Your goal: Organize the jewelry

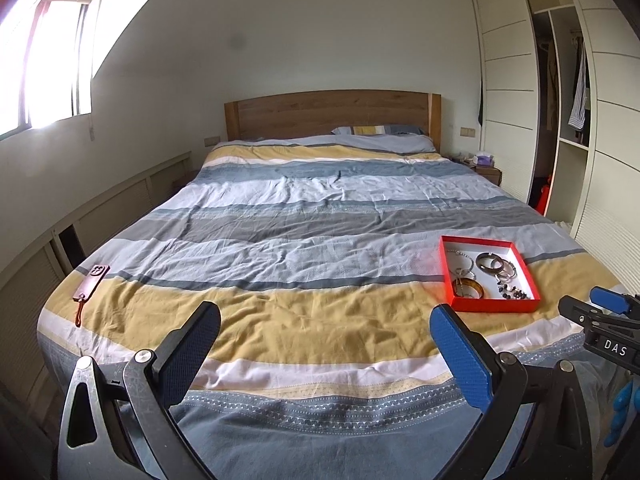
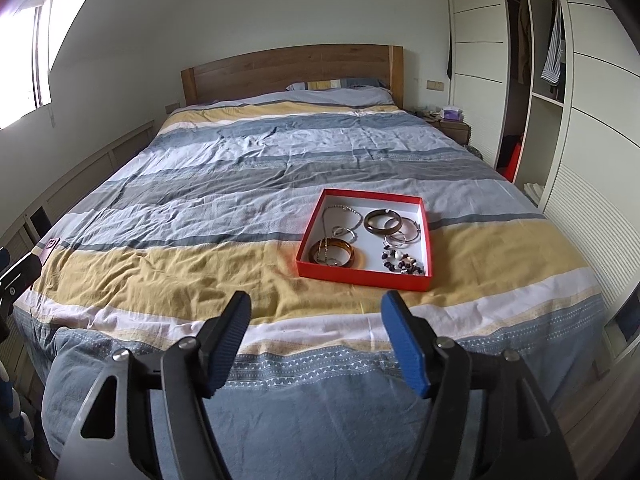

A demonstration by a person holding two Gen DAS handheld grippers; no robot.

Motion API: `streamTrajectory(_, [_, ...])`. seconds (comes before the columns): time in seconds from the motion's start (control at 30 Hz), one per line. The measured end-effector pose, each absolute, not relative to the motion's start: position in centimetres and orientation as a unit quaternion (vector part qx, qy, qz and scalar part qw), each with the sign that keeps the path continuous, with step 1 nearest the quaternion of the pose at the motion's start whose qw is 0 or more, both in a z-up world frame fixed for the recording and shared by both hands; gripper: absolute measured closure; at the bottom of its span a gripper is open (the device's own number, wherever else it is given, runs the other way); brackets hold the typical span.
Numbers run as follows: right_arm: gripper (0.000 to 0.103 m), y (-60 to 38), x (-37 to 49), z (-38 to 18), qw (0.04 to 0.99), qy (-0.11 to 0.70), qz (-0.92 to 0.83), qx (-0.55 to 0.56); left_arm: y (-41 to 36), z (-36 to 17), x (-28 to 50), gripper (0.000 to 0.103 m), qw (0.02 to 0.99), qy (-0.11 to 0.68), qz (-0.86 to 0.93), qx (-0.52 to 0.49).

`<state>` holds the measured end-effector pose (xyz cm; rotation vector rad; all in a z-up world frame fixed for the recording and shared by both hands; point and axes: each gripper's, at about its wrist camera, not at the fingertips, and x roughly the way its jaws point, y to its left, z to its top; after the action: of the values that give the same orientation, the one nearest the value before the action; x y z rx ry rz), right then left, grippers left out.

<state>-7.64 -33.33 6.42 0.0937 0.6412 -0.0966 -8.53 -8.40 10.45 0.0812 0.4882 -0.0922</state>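
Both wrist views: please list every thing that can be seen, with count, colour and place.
red tray: 1, red with white floor, on the bed's near right part
amber bangle: 1, in the tray's near left corner
dark brown bangle: 1, in the tray's far part
bead bracelet: 1, dark and white, in the tray's near right corner
phone: 1, reddish brown, bed's near left edge
bed: 1, striped cover
wardrobe: 1, cream, right wall
left gripper: fingers open, empty
right gripper: fingers open, empty

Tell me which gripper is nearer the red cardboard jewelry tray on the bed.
Right. The right gripper sits just short of the red cardboard jewelry tray, almost in line with it; the left gripper is off to the tray's left.
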Motion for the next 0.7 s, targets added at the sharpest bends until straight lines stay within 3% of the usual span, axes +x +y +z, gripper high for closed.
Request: streamTrajectory(0.7, [0.037, -34.1, -7.3, 5.8, 0.945, 0.314, -0.081, 0.041, -8.6, 8.4, -6.2, 0.001, 0.959, 0.277, -0.055, 0.035])
